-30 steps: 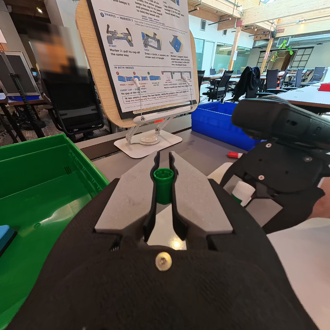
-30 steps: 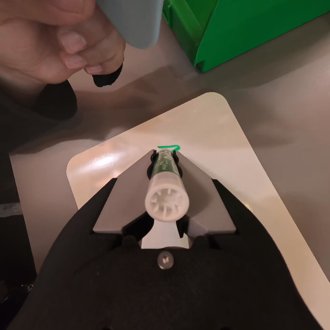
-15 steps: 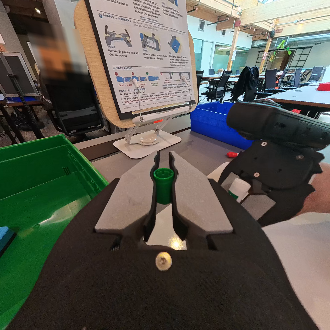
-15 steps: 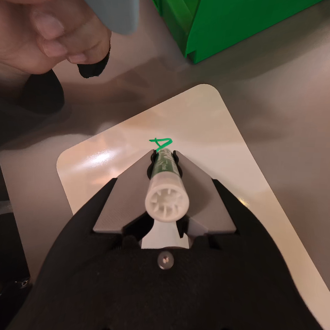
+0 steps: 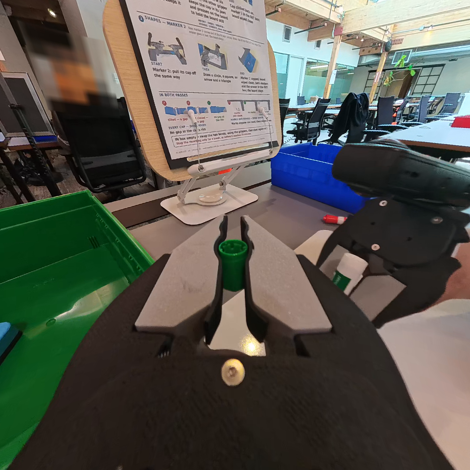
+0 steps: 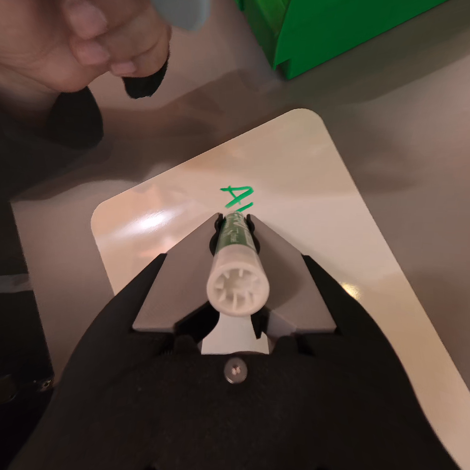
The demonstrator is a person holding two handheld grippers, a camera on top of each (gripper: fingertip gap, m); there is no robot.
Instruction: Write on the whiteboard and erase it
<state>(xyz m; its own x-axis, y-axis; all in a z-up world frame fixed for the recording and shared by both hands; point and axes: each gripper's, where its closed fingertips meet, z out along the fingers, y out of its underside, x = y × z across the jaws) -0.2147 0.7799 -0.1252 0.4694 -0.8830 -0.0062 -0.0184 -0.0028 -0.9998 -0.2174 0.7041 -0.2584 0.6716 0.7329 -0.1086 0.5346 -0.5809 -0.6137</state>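
Looking at the whiteboard, the green marks have grown from one stroke into a fuller shape in a second, so writing is underway, erasing later. Right gripper jaws clamp the green marker, tip down; left gripper pinches the green cap.

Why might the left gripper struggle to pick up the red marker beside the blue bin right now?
Probably blocked: the left gripper is shut on the green cap, and the right gripper partly stands before the red marker.
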